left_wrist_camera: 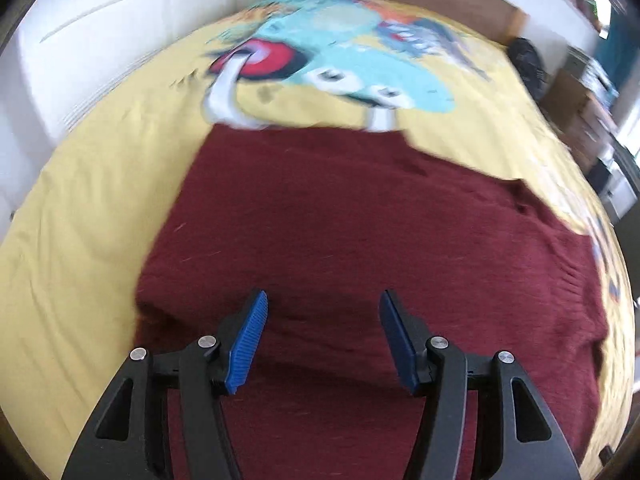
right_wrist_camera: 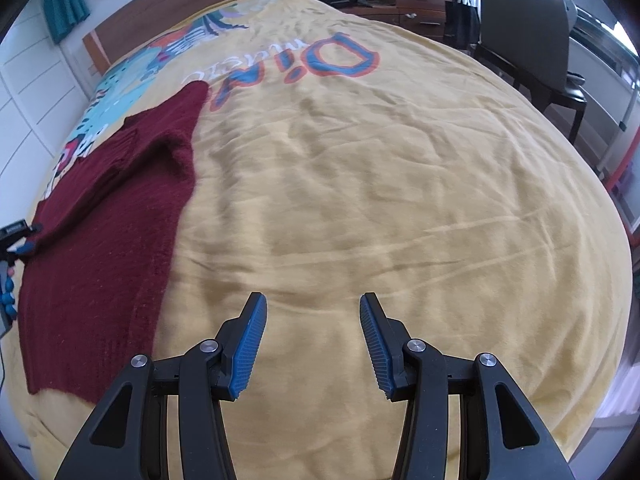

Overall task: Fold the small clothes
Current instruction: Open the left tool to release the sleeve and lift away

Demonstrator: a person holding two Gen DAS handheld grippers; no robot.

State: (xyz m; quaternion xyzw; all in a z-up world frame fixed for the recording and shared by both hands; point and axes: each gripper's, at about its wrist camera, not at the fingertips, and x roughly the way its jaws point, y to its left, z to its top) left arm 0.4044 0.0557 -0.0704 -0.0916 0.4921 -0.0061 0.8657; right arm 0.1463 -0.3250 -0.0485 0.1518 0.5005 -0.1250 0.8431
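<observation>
**Sweater under left jaws, off to the left of right jaws**

Spread over yellow bedspread [right_wrist_camera: 360,184]: maroon sweater [left_wrist_camera: 340,220], partly folded, long axis running away toward headboard [right_wrist_camera: 192,4] (judged). Directly beneath left gripper [left_wrist_camera: 323,340], jaws apart, nothing held. Well left of right gripper [right_wrist_camera: 313,346], likewise agape and empty, over bare blanket. Nearer hand: left. Left view blurred.

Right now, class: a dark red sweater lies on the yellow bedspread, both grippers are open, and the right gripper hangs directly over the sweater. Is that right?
One thing is wrong. The right gripper hangs over bare yellow bedspread, with the dark red sweater off to its left, as the right wrist view shows. It is the left gripper that hangs over the sweater. Both are indeed open.
</observation>
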